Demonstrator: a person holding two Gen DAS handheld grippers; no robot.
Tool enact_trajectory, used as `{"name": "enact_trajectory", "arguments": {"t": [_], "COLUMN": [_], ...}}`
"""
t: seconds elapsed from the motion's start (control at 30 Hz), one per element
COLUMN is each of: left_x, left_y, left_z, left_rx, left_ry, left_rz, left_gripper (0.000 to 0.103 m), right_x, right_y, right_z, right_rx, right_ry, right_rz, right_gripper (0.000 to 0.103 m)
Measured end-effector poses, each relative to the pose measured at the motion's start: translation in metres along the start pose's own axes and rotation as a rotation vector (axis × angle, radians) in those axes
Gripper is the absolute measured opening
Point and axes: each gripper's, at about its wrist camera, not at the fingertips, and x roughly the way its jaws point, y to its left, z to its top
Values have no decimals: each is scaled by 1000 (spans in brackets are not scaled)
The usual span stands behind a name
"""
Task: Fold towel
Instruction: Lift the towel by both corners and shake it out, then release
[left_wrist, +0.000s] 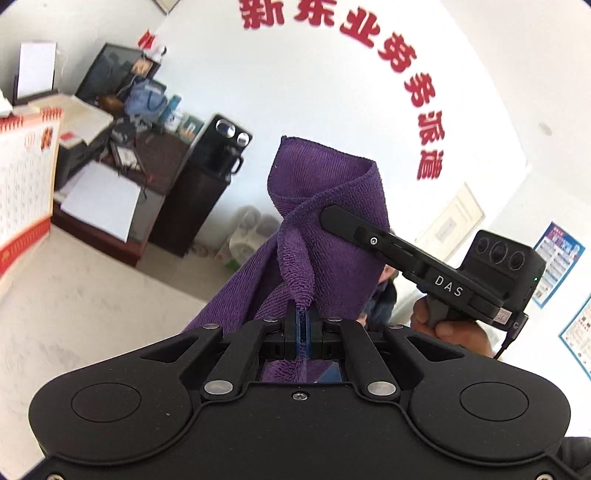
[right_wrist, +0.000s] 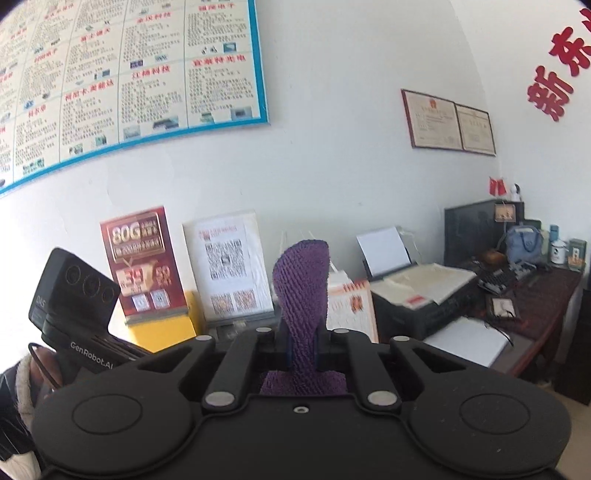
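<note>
Purple ribbed towel (left_wrist: 325, 236), matte black grippers (left_wrist: 301, 321), red lettering (left_wrist: 402, 66) on white wall (left_wrist: 295, 92), blue-bordered poster (right_wrist: 129, 74), red sign (right_wrist: 142, 262), possibly brown desk (right_wrist: 543, 295) below the wall

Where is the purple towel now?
The towel is lifted in the air, pinched by the left hand-held gripper and the right hand-held gripper.

Ahead of the left claw (left_wrist: 301, 317) the purple towel (left_wrist: 325, 206) and the right claw (left_wrist: 332, 218) block the way; leftward stands open air above the table (left_wrist: 74, 295).
</note>
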Motion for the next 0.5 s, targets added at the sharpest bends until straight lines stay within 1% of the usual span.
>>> {"name": "enact_trajectory", "arguments": {"t": [0.07,0.13,0.17,0.2,0.27,0.33,0.4,0.47,0.5], "left_x": [-19,-13,-15,-25,-40,-34,-36,-36,-28], "left_y": [-12,-34,-46,-57,-71,-84,-94,-104,-108], "left_z": [26,45,54,63,72,73,68,59,53], "left_rx": [10,29,50,73,85,98,117,130,132], "left_ry": [-67,-114,-140,-162,-177,-182,-182,-151,-126], "left_rz": [-13,-23,-15,-2,-4,-16,-30,-54,-62], "left_gripper": [2,2,2,2,2,2,2,2,2], "right_x": [10,13,13,13,10,4,-6,-19,-26], "right_y": [7,14,18,21,24,25,24,18,12], "right_z": [31,57,68,75,83,85,78,62,51], "right_rx": [3,15,18,24,45,66,82,112,131], "right_ry": [-52,-105,-131,-151,-185,-220,-244,-251,-247], "right_rz": [38,69,84,98,122,143,146,138,124], "right_gripper": [7,7,7,7,7,7,7,7,7]}}
